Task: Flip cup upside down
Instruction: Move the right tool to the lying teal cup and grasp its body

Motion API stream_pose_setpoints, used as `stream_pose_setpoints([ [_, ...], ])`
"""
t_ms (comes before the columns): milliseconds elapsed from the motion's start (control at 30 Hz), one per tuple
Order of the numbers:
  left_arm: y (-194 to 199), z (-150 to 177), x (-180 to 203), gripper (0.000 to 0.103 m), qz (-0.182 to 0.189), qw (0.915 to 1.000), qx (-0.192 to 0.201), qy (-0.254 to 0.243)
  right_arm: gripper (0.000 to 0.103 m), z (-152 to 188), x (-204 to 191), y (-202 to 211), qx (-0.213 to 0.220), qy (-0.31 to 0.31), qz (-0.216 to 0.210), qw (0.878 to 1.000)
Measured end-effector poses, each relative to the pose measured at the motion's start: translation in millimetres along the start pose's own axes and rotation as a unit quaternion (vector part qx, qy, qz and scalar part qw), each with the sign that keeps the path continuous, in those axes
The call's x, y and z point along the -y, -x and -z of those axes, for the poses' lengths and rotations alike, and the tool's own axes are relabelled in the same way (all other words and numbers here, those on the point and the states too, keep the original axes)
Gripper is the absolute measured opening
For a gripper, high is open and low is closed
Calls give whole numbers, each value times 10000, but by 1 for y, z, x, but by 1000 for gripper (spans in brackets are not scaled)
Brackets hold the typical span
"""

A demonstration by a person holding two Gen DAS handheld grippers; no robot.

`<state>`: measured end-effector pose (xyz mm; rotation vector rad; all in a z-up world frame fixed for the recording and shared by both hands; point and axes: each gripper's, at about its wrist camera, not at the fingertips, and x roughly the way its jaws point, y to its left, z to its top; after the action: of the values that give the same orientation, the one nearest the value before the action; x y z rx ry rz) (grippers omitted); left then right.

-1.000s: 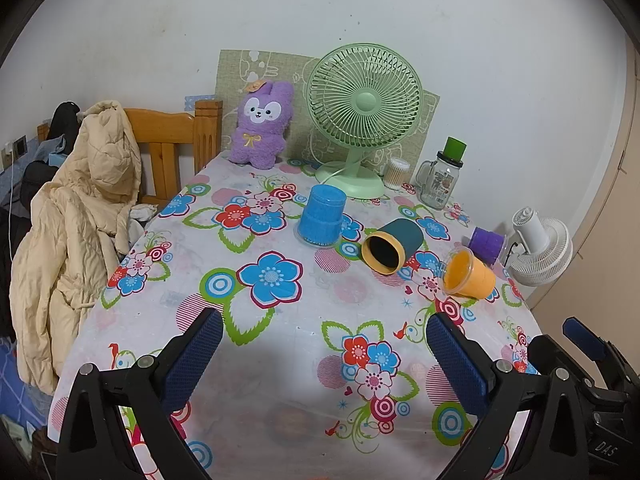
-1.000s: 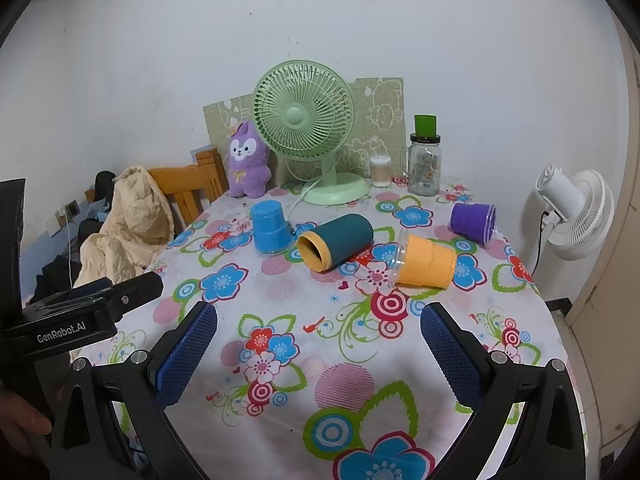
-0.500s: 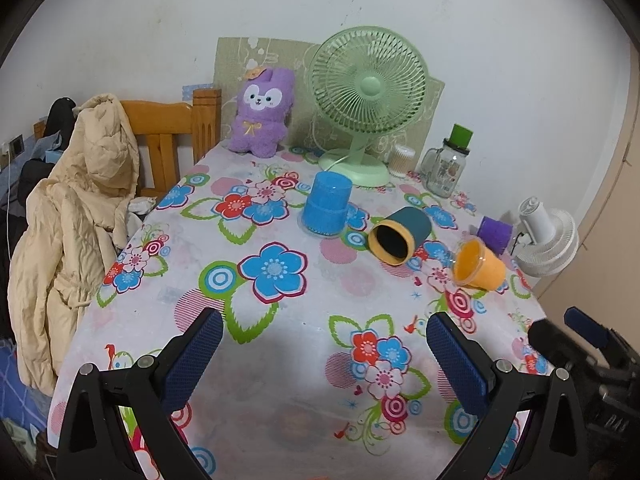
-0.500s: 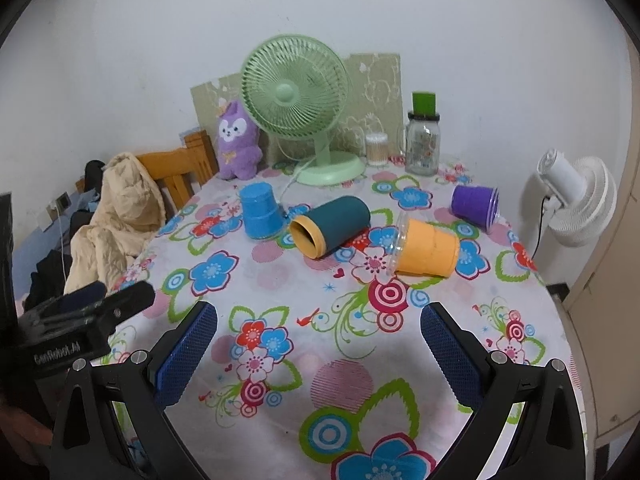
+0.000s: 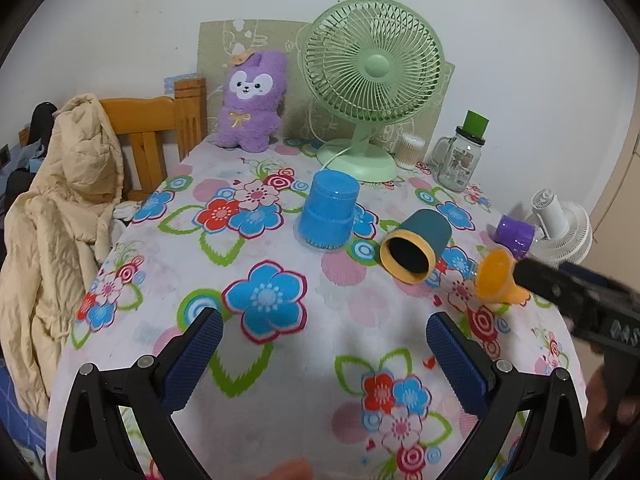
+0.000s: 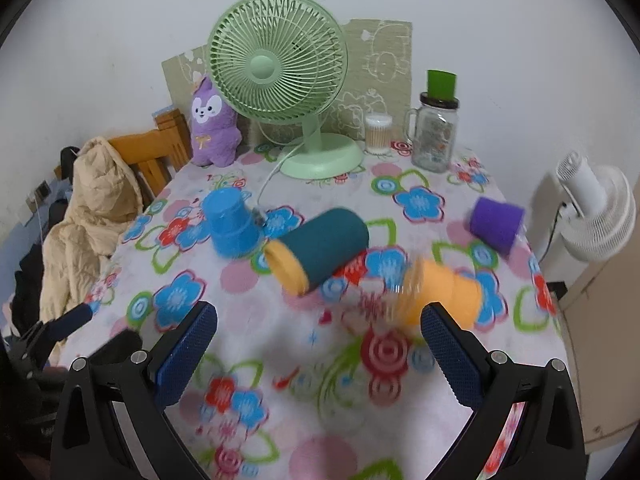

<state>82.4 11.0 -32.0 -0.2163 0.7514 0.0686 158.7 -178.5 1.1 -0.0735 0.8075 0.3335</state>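
A: Listing left to right on the table point(image 5: 280, 380): blue cup point(image 5: 329, 209), already mouth-down; teal cup point(image 5: 416, 245), on its side, yellow rim toward the camera; orange cup point(image 6: 442, 293), on its side; purple cup point(image 6: 496, 224), on its side near the far right edge.

B: Grippers?

A: Left gripper point(image 5: 324, 354): jaws spread wide, nothing between them, held low over the near cloth. Right gripper point(image 6: 318, 350): likewise spread wide and empty, its right finger just in front of the orange cup; that view is blurred.

B: Step in hand, by my reading?

A: Approach to the orange cup, nearest the right gripper. Advice: straddle the body across its width, close on the middle rather than the flared rim, lift clear of the cloth before turning, set it down mouth-first. A cup on its side may roll if nudged.

B: Surface and room?

A: Flowered tablecloth, smooth. Along the back: purple plush toy point(image 5: 250, 100), green fan point(image 5: 370, 80), glass jar point(image 5: 460, 156). Chair with cream coat point(image 5: 60, 208) at left; white fan point(image 6: 592, 208) at right.
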Motion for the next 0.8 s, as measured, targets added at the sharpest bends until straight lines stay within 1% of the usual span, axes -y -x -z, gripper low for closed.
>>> stream_pose_setpoints([
  [100,-12,-9,2,103,-30,10000,-20,-50,103,-20,2,-28,-264,33,63,9996],
  [133,-16,-12,3,103,-41,9999,-48,-81,103,-28,4,-39,-369,6,9,9993],
  [300,-37,-24,8,103,-4,9996,-152,-227,103,-48,8,-78,-675,-100,-45,9977],
  [367,-46,-26,10,103,22,9993,-231,-289,103,-52,11,-93,-826,-126,60,9965],
  [533,-66,-30,14,103,63,9986,-384,-370,103,-55,17,-125,-1148,-267,44,9930],
  [700,-77,-32,18,103,78,9982,-418,-419,103,-62,14,-154,-1442,-291,-41,9891],
  [800,-80,-32,19,103,97,9980,-455,-435,103,-66,18,-166,-1599,-554,-204,9854],
])
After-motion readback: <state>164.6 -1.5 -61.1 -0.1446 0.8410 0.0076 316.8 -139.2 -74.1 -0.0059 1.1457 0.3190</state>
